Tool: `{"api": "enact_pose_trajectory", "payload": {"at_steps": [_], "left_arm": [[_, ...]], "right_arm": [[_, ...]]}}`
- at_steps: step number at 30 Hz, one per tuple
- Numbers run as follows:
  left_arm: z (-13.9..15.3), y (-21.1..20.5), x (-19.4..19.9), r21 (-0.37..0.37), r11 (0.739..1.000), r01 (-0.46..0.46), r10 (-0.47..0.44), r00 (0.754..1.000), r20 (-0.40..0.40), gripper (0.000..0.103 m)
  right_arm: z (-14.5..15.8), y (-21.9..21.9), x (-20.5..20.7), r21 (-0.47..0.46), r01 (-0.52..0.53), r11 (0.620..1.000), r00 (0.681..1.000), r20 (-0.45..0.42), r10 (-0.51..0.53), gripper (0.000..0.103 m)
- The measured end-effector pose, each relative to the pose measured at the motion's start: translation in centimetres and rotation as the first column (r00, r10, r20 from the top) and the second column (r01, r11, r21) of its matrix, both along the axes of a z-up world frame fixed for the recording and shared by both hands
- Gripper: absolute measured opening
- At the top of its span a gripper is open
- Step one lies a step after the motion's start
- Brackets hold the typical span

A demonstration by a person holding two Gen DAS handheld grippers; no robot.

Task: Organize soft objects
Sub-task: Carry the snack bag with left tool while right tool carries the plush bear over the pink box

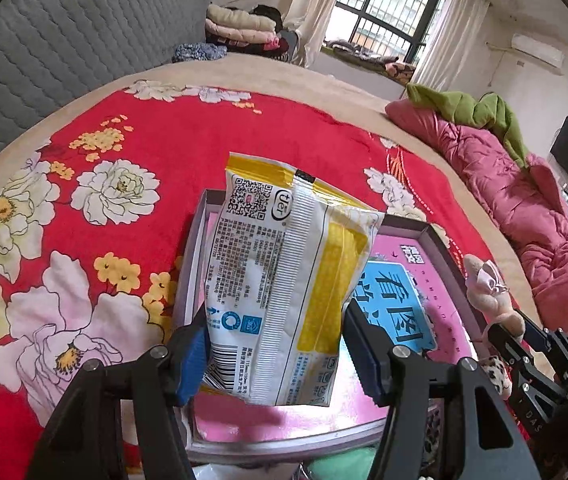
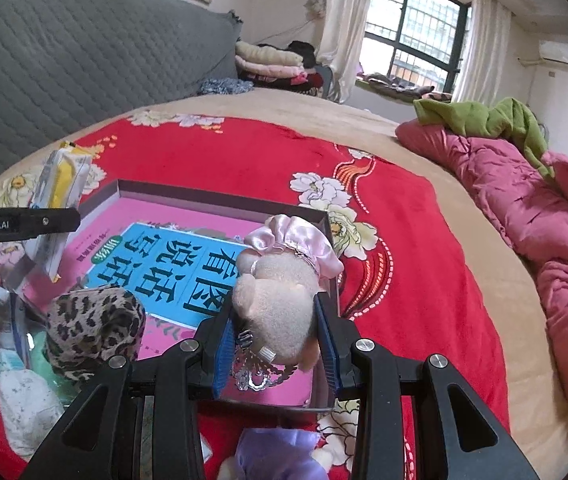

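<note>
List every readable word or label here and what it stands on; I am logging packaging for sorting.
"GenRobot.AI": black side of the left hand-held gripper.
"看图说话": blue book cover in the grey box.
"uer": white-and-yellow tissue pack; its small print is unreadable.

1. One yellow-and-white tissue pack [image 1: 284, 280], centre of the left wrist view.
2. One pink plush toy [image 2: 279, 292] with a satin bonnet, centre of the right wrist view.
3. One shallow box [image 2: 219, 200] lined pink.
4. One leopard-print item [image 2: 95, 328], lower left.
5. One purple plush [image 2: 275, 456], bottom edge.
6. Two grippers: left gripper [image 1: 279, 360], right gripper [image 2: 275, 344].
</note>
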State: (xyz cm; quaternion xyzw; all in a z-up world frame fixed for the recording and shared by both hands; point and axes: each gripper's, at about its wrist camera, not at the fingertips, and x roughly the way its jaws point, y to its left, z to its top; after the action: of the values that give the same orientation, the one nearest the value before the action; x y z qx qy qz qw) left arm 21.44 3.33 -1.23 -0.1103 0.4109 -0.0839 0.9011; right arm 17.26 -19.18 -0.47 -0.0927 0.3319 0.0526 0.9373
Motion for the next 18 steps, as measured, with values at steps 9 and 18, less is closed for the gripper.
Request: {"api": "enact_pose_trajectory", "payload": {"at_steps": [9, 18], "left_arm": [[-1.6, -0.1, 1.6, 0.046, 0.999, -0.005, 0.009, 0.996, -0.086, 0.062], [-3.2, -0.4, 2.3, 0.073, 0.997, 0.012, 0.0, 0.986, -0.164, 0.062]], "right_arm": [[-1.4, 0.7, 1.1, -0.034, -0.016, 0.999, 0.998, -0.064, 0.014, 0.038], [-1.9, 0.9, 1.6, -0.063, -0.04, 0.997, 0.993, -0.116, 0.033, 0.038]]}}
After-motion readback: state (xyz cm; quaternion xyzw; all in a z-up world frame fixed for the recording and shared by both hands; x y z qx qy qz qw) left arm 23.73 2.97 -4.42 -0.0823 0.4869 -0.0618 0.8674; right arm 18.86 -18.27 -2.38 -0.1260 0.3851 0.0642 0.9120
